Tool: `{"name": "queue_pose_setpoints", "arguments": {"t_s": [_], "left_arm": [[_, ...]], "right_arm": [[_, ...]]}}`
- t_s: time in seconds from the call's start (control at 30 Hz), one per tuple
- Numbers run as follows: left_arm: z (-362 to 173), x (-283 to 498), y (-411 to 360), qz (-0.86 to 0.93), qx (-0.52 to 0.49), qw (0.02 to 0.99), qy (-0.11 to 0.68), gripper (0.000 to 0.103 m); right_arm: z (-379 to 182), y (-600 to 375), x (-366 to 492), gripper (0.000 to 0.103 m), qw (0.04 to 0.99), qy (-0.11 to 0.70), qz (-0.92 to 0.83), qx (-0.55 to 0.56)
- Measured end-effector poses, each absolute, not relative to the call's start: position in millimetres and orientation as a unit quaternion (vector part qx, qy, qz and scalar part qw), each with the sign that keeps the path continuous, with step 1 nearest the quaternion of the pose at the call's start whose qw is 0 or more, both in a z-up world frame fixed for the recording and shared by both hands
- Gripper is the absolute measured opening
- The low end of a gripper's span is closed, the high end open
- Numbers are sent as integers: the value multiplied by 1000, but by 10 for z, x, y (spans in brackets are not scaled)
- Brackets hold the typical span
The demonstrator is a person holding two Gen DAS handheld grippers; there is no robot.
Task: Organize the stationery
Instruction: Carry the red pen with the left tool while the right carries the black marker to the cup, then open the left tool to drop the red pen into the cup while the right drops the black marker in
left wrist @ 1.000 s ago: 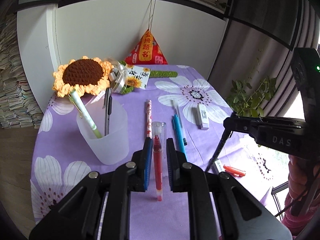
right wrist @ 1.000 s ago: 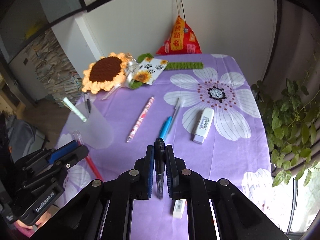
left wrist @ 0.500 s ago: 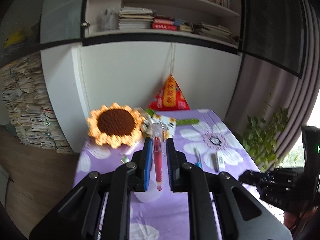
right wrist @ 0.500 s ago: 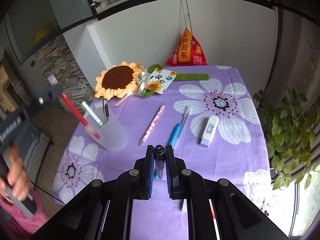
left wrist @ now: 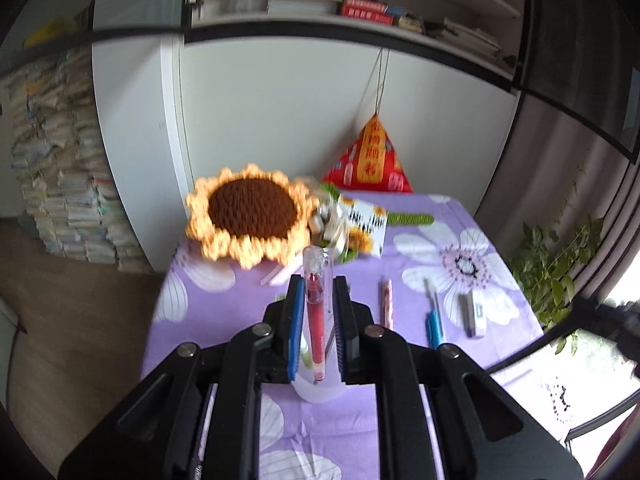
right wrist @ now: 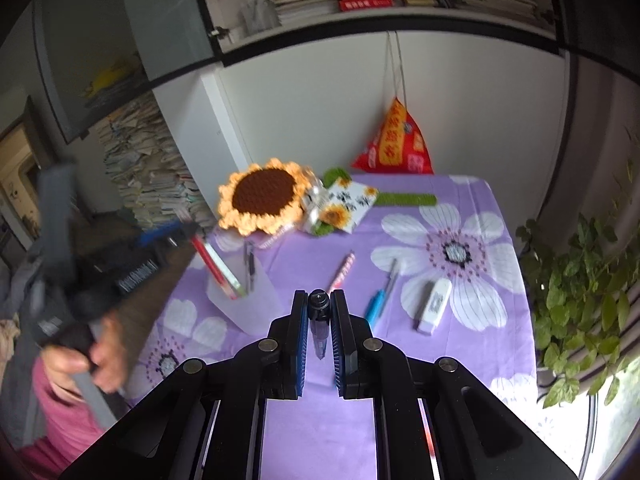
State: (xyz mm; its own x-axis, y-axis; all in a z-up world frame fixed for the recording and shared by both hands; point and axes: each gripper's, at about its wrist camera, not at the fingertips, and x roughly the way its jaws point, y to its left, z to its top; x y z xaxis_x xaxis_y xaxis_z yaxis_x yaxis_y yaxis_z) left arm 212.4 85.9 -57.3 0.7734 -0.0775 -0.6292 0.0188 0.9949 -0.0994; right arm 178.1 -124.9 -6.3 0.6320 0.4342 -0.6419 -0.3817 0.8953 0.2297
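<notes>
Two pens were pinched, the red pen (left wrist: 315, 322) in my left gripper (left wrist: 316, 320) upright over the cup (right wrist: 244, 300) below my fingertips for dropping in, a dark pen (right wrist: 319, 320) in my right gripper (right wrist: 319, 322) waiting.

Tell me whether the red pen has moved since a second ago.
Yes. In the right wrist view, the red pen, then low beside the frosted cup, now angles into its mouth, held by the left gripper.

A table under a purple cloth with white flowers (right wrist: 460, 368) carries a frosted plastic cup (right wrist: 256, 304), a pink patterned pen (right wrist: 341, 271), a blue pen (right wrist: 374, 309), a white correction tape (right wrist: 434, 306) and a crocheted sunflower (right wrist: 264, 196).
</notes>
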Motion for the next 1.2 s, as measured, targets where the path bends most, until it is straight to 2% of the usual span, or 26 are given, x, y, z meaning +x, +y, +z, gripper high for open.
{"name": "queue_pose_setpoints", "arguments": {"t_s": [0.23, 0.8, 0.97, 1.2], "left_arm": [[-765, 2126, 907, -32, -55, 931, 358, 12], [-899, 2043, 1114, -61, -83, 927, 360, 13], [-827, 1839, 1190, -62, -87, 934, 340, 30], [-867, 1619, 1325, -47, -94, 937, 332, 33]], "right_arm": [[221, -920, 1788, 12, 906, 331, 263, 26], [302, -402, 1991, 12, 901, 332, 278, 13], [282, -250, 2050, 12, 900, 335, 280, 6], [81, 10, 2191, 12, 891, 357, 279, -19]]}}
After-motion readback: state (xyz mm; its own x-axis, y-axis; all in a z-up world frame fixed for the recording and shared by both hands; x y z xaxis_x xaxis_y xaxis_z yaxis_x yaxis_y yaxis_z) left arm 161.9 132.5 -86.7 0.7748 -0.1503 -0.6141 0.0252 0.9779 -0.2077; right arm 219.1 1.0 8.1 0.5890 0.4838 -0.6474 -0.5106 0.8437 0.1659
